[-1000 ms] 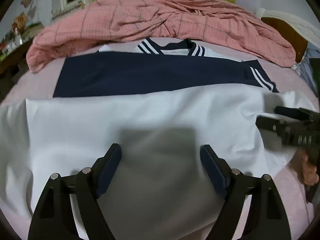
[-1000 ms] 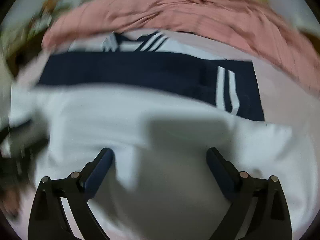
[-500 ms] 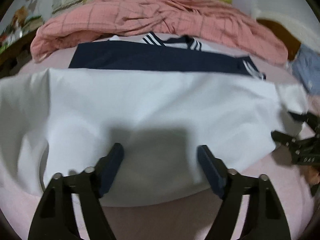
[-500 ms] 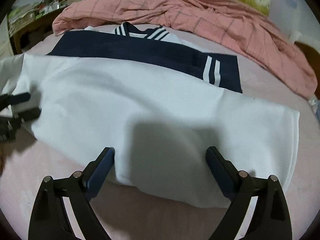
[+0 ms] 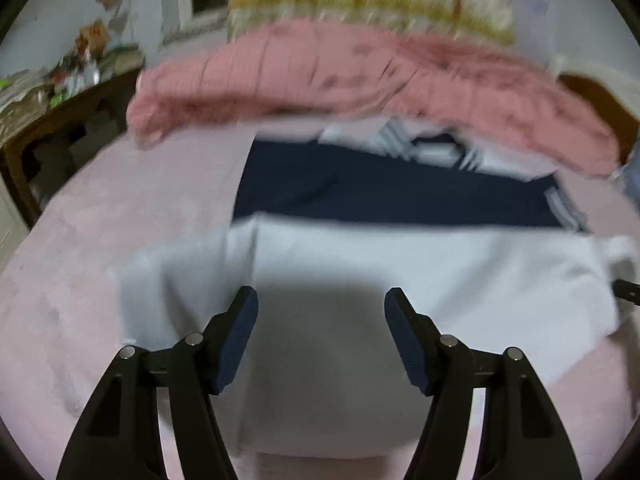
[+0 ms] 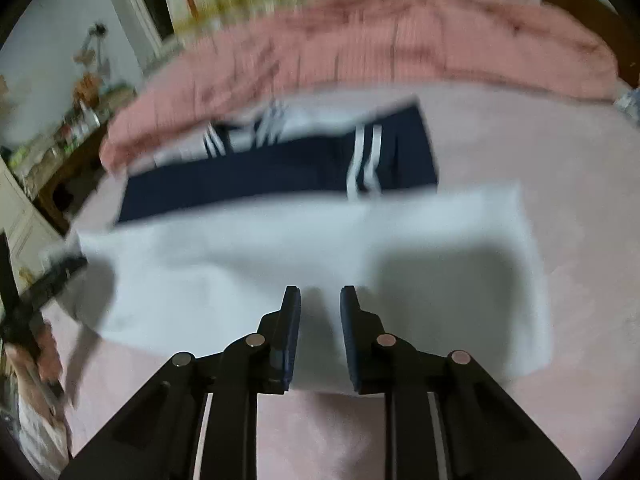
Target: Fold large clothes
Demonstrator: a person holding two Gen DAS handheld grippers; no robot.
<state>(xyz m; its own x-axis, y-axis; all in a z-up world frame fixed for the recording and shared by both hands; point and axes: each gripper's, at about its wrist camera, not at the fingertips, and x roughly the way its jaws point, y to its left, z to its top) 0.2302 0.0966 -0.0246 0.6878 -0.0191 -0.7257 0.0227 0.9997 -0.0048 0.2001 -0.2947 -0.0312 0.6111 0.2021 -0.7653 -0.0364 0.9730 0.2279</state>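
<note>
The white-and-navy garment (image 5: pixel 400 264) lies flat on the bed (image 5: pixel 100 240), ahead of and beneath both jaws — left gripper (image 5: pixel 320 320) released, closing; right gripper (image 6: pixel 320 320) just narrowed, grasping nothing.

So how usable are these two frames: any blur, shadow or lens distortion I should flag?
Left wrist view: motion blur smears the pink quilt and the navy-and-white garment; a dark shadow lies on the white cloth ahead of the sharp left hand-held gripper. Right wrist view: similar smear, a shadow on the white cloth, the right hand-held gripper crisp. Both show fisheye bending and black corners.
</note>
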